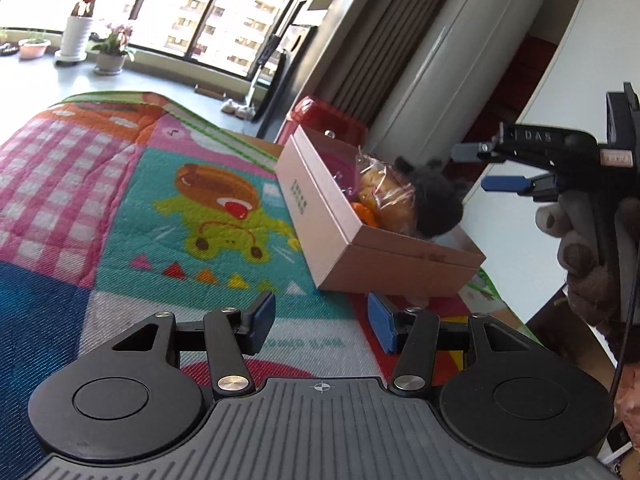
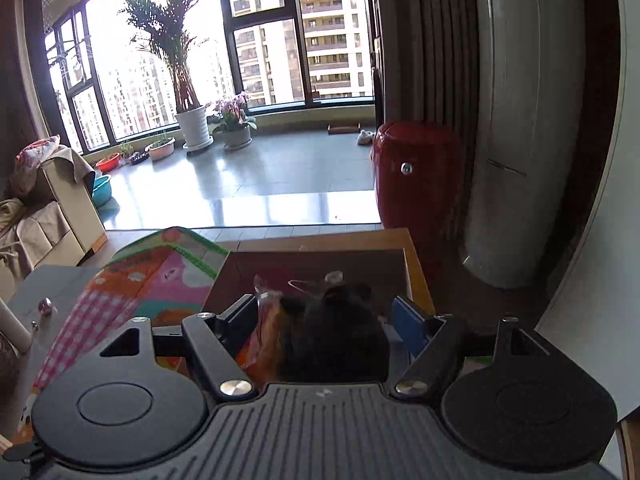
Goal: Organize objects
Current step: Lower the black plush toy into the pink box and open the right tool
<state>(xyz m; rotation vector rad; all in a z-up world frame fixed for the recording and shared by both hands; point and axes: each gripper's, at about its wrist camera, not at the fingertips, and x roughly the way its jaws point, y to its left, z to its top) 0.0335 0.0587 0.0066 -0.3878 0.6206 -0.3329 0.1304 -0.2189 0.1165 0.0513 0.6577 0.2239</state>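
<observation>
Two grippers are in my feeds, over a bench covered by a bright patchwork mat [image 1: 132, 200] with pink checks and a cartoon frog. Largest of the task's things is the open cardboard box [image 1: 320, 216], sitting at the far right corner of the bench, one long wall resting on the mat's green edge. Inside it I see a clear bag of pale rolls [image 1: 384, 184] and something orange beneath it. A black furry toy [image 1: 434, 200] sits at the box's near end, blurred in both feeds, so I cannot tell whether it is resting or dropping.

My right gripper [image 1: 476, 166] hangs above and just right of that toy, held by a gloved hand [image 1: 580, 256]. From its own camera its jaws stand wide on either side of the toy, the blue pads [image 2: 406, 326] clear of the fur; nothing is gripped.

My left gripper [image 1: 322, 320] hovers low over the mat near the bench's front edge, just short of the box's near corner, jaws about half open with only mat between them.
</observation>
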